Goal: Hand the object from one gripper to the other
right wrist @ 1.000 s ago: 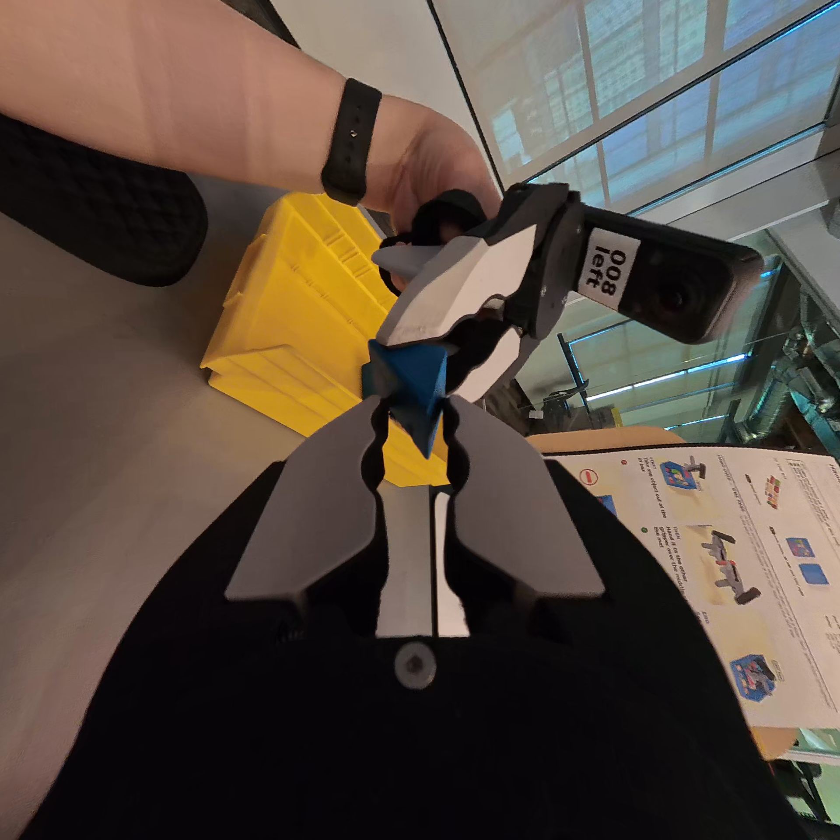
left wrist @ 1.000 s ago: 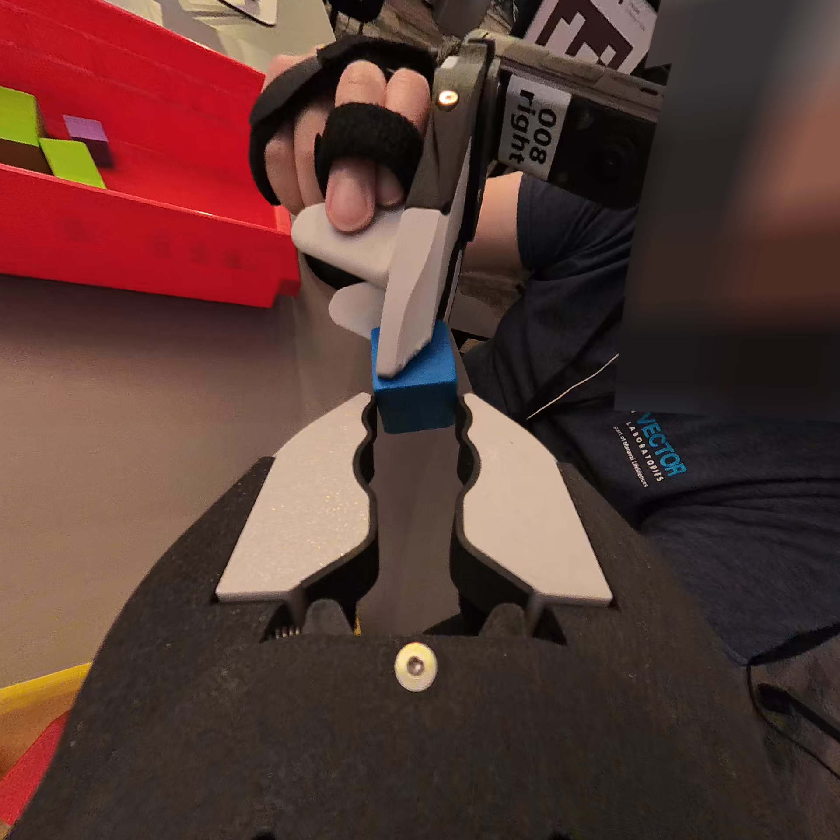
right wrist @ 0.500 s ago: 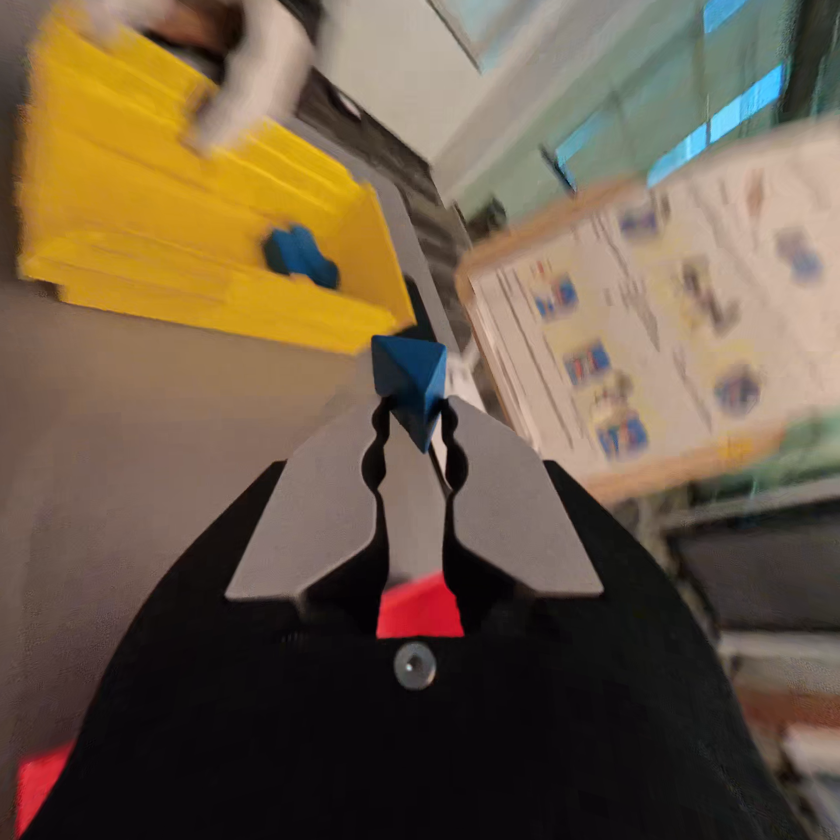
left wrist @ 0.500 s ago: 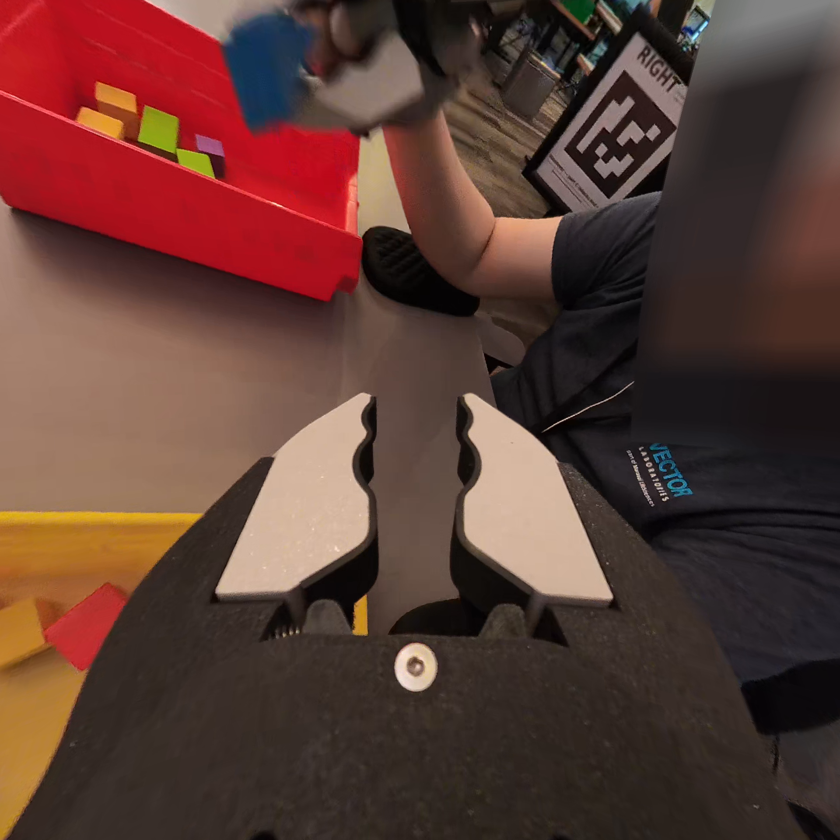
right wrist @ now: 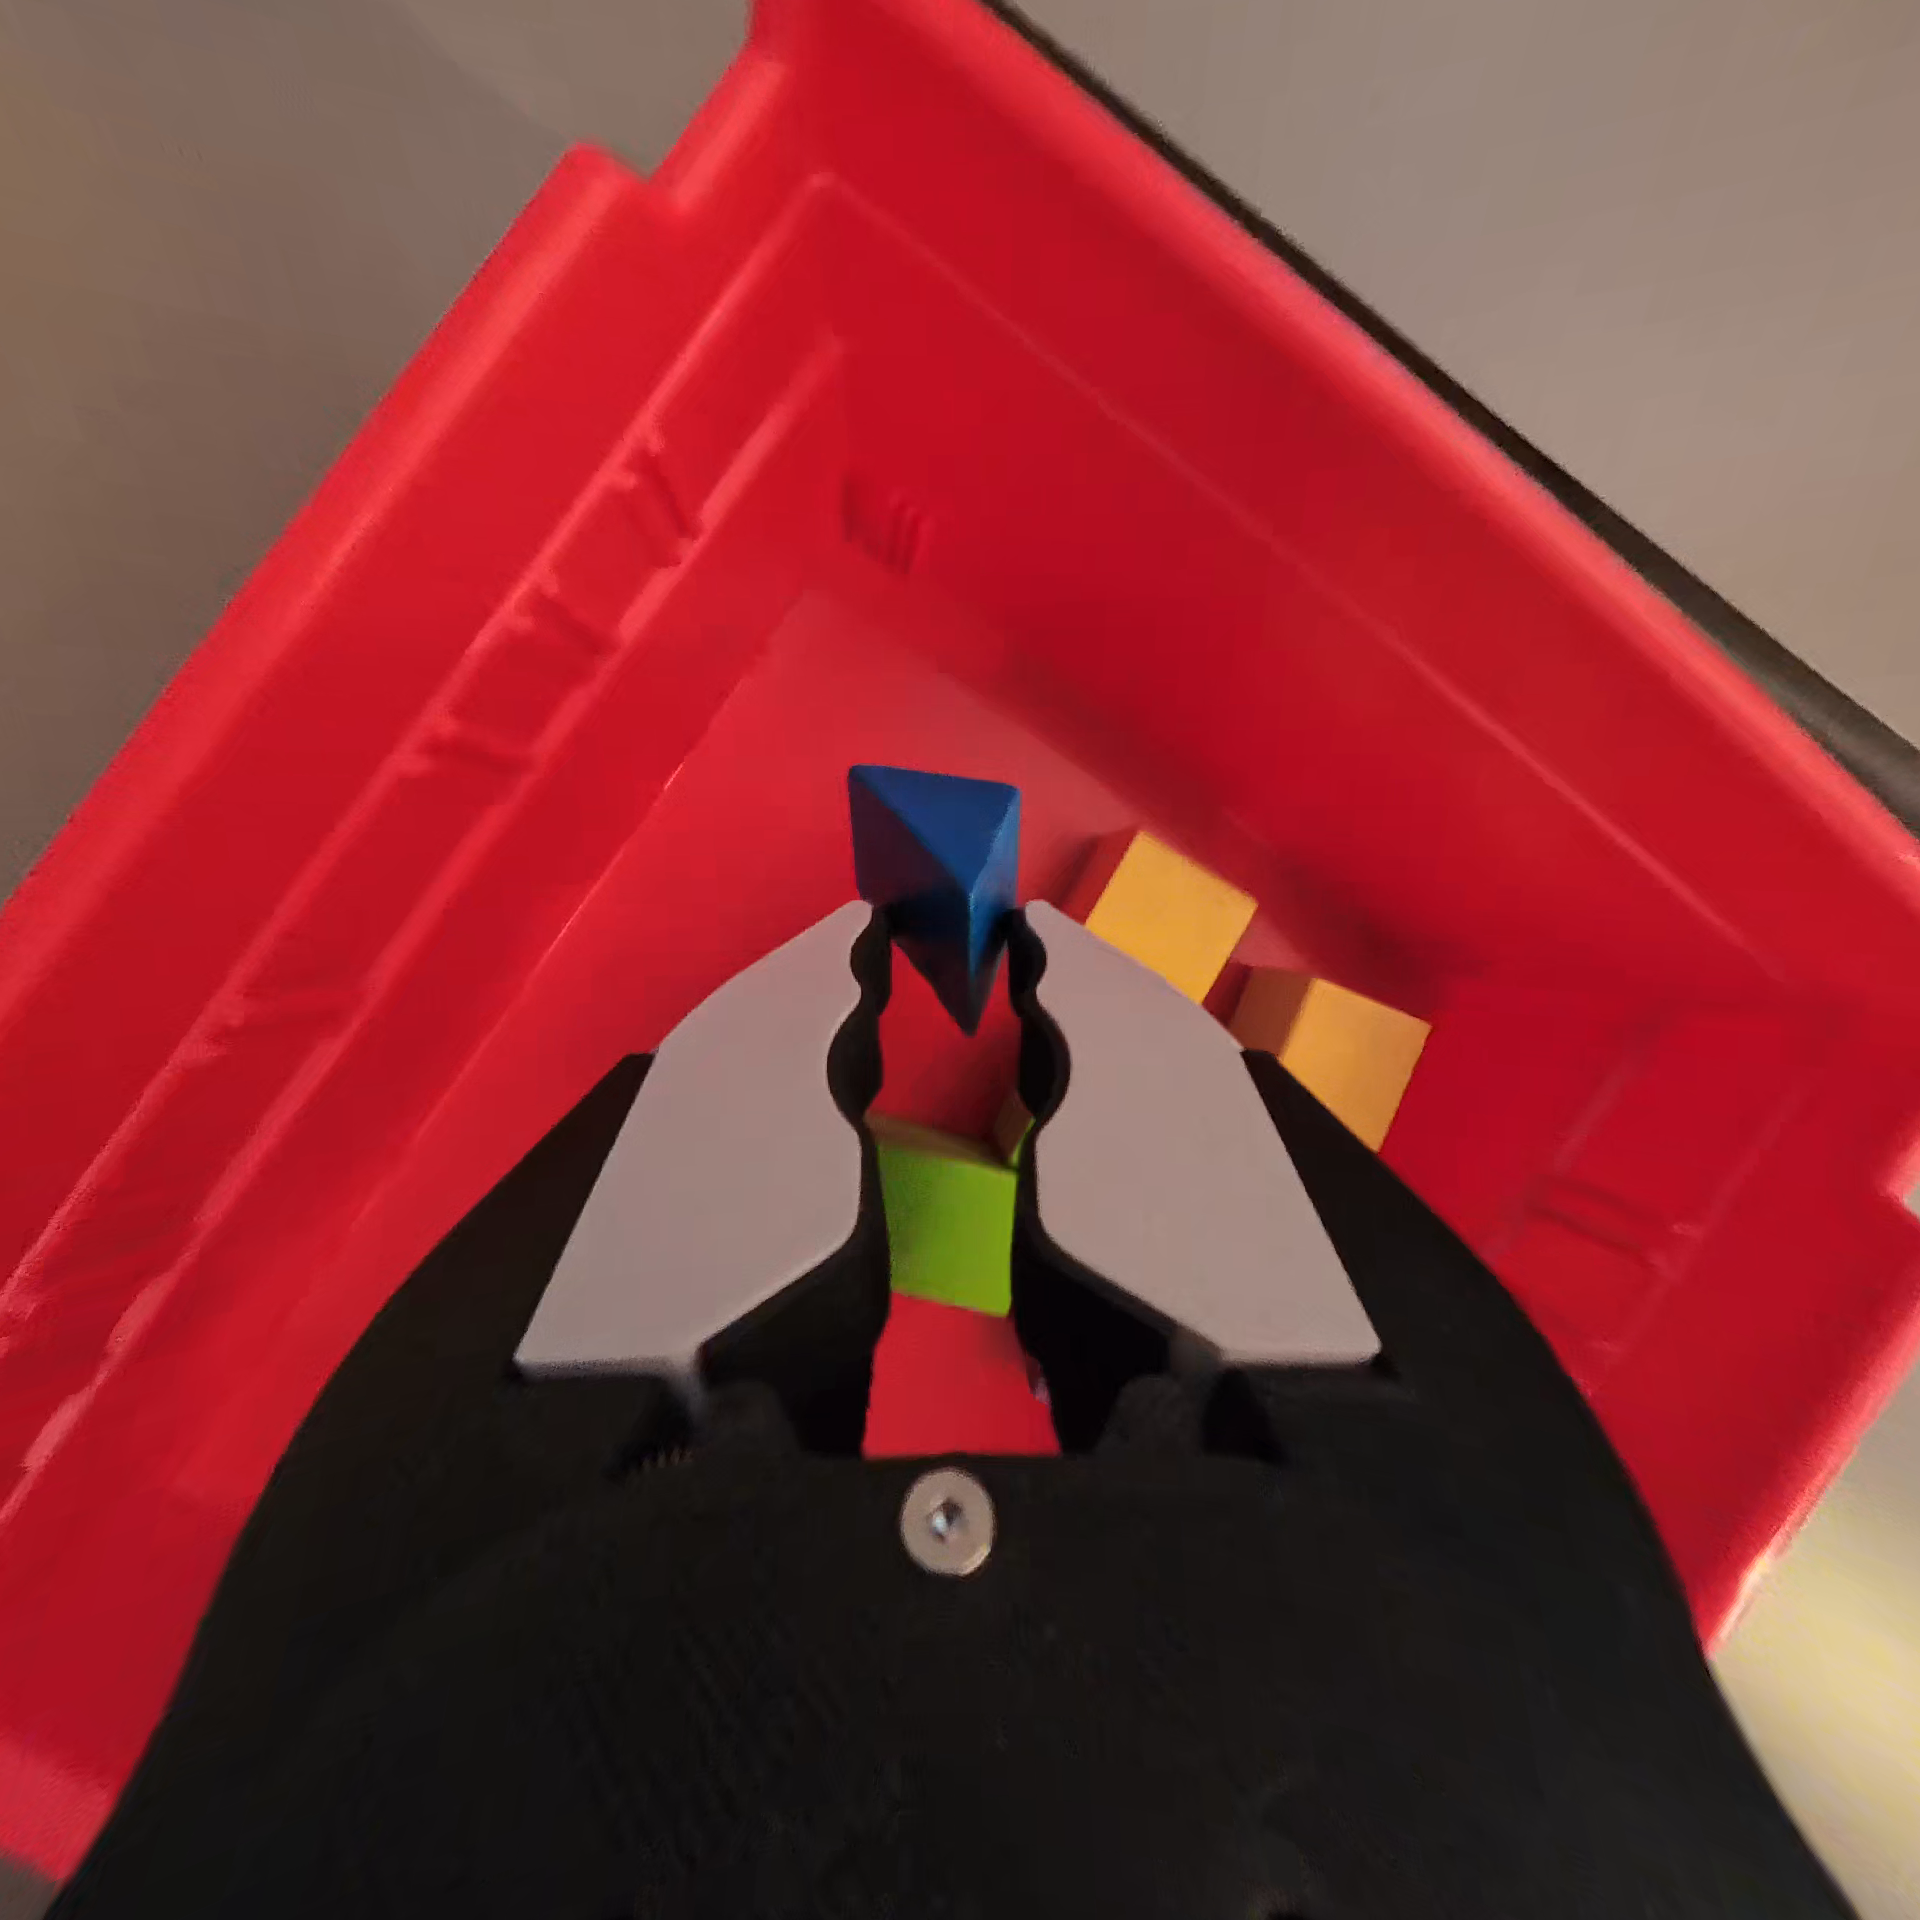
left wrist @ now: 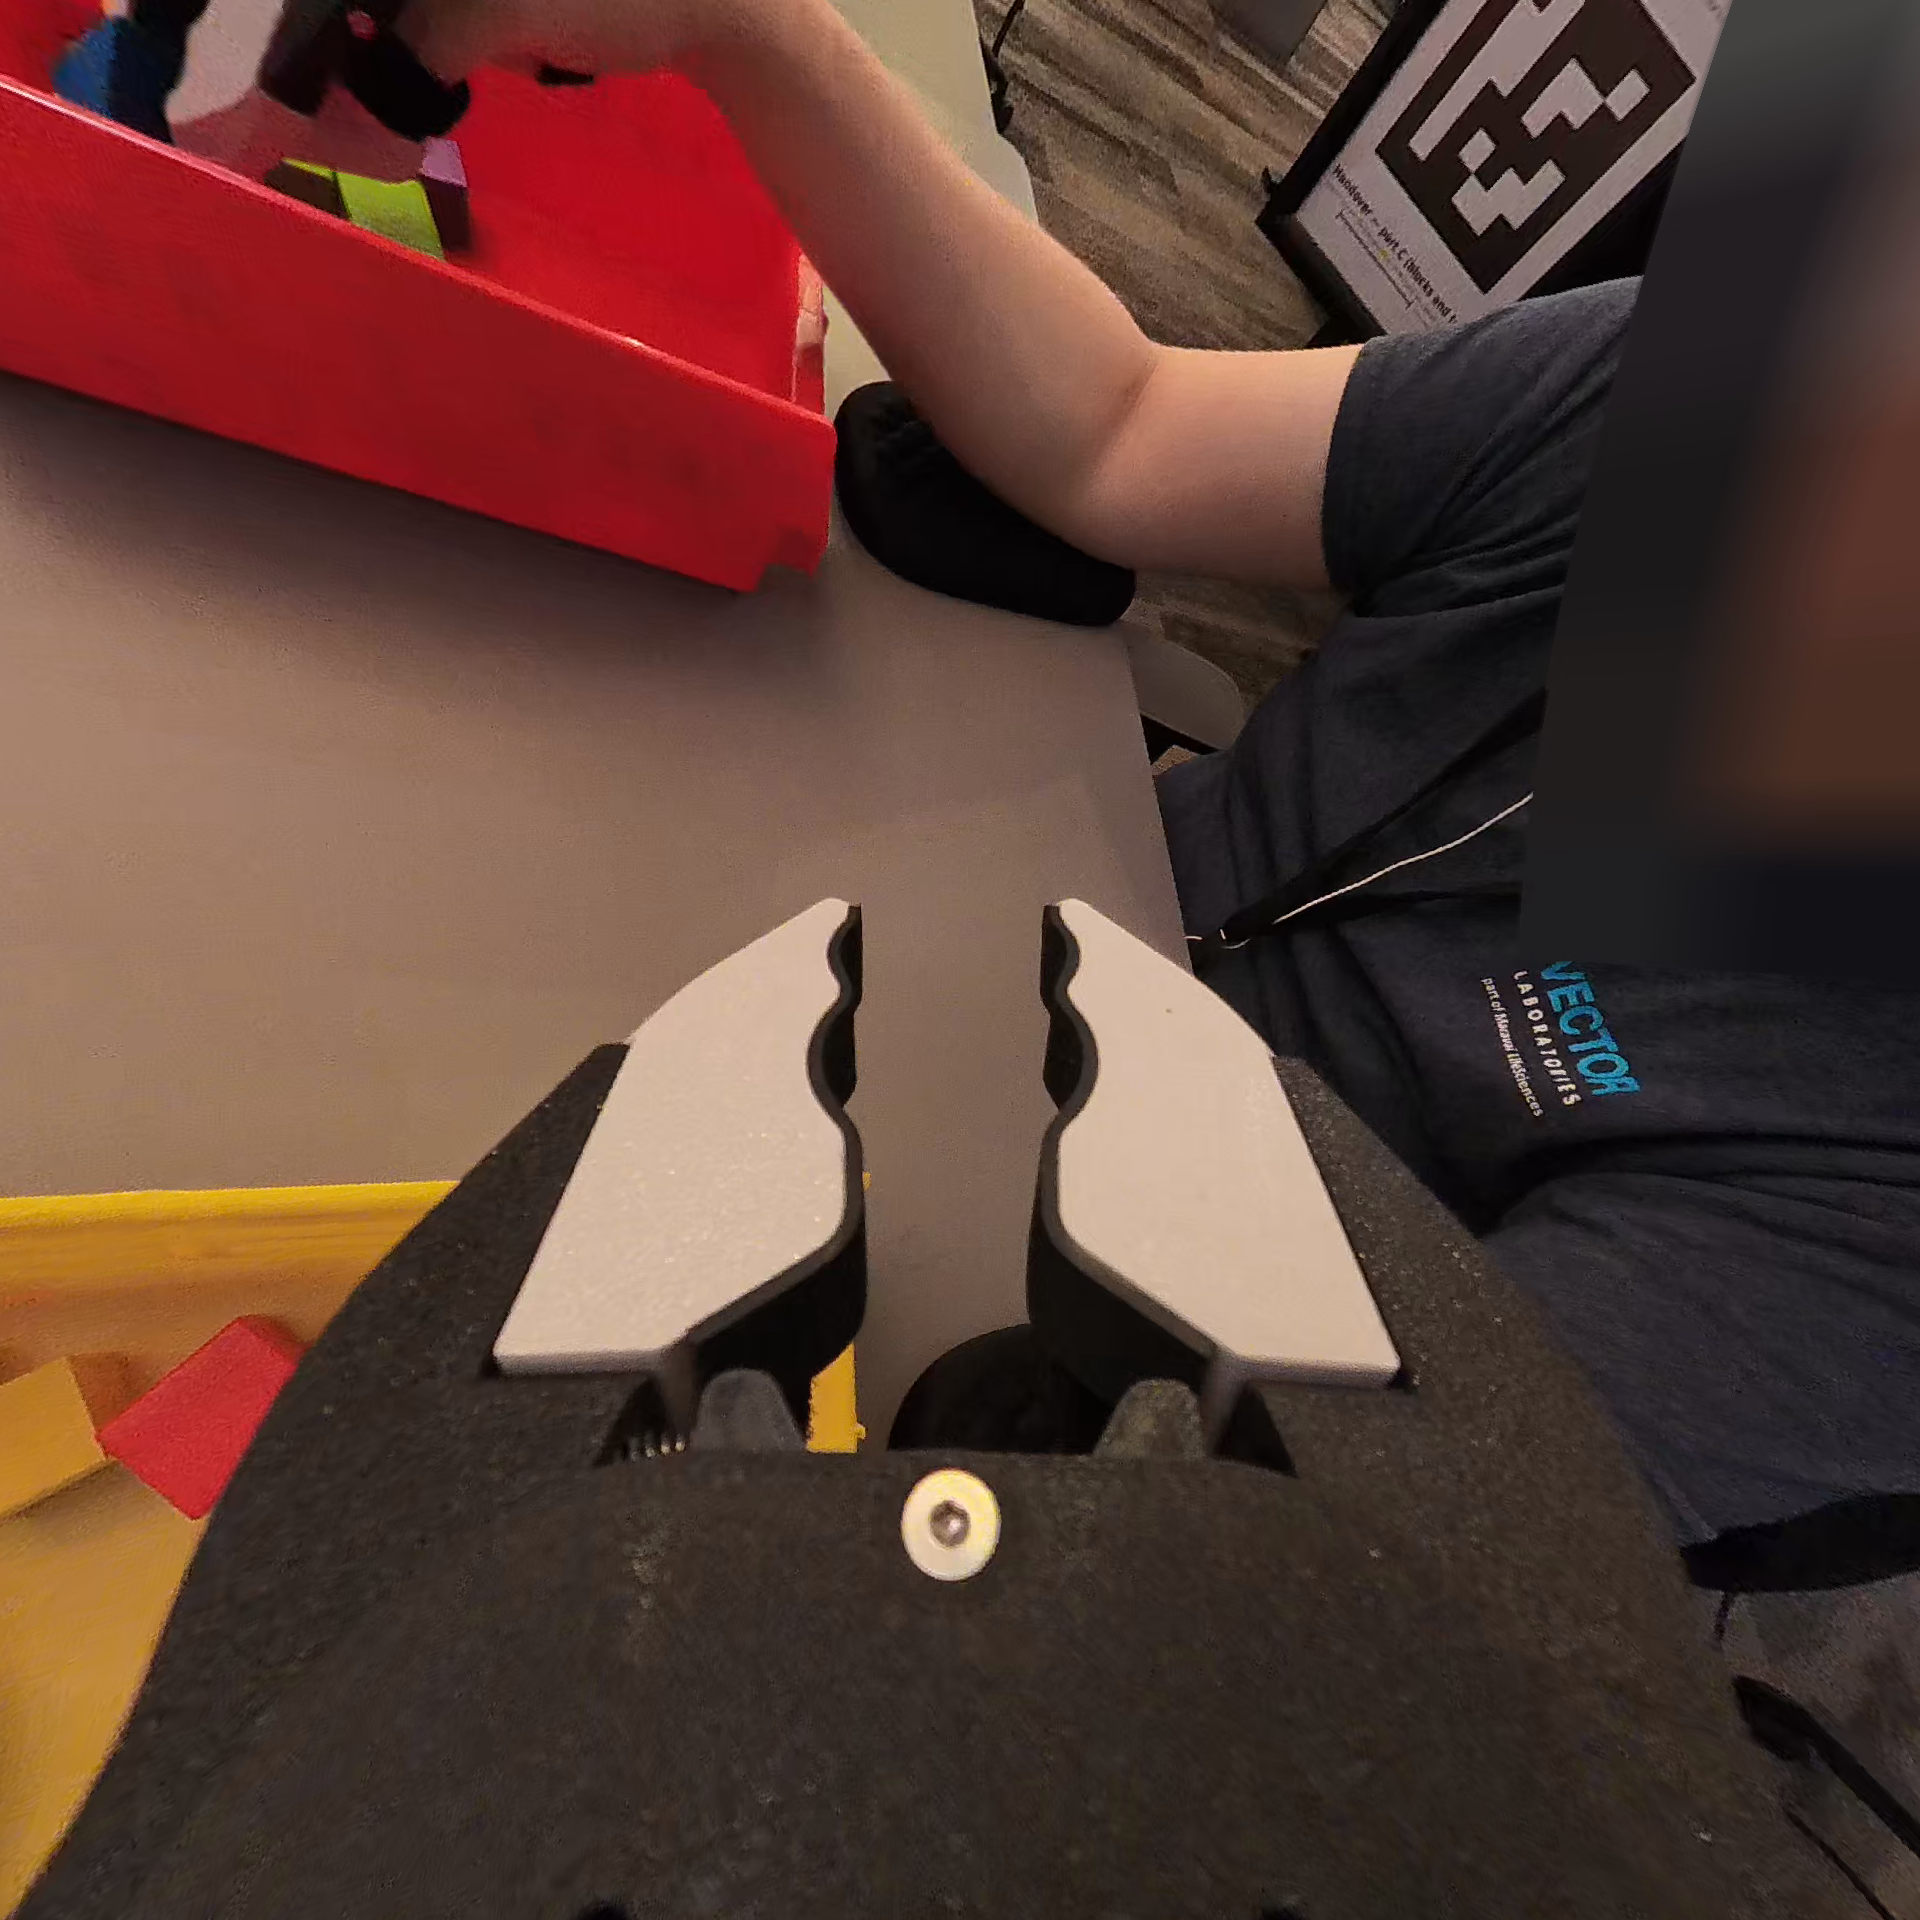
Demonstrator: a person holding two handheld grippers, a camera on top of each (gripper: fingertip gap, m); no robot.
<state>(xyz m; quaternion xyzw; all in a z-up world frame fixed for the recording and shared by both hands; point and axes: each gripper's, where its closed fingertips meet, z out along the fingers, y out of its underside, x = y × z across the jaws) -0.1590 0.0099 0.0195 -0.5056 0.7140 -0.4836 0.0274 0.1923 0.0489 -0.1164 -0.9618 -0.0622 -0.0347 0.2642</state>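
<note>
Two fingertips of the right hand-held gripper pinch the blue block by its lower corner, holding it over the inside of the red bin, above a green block and beside two orange blocks. The left hand-held gripper hangs empty over the grey table, fingers apart, with a yellow bin just beneath its left side.
</note>
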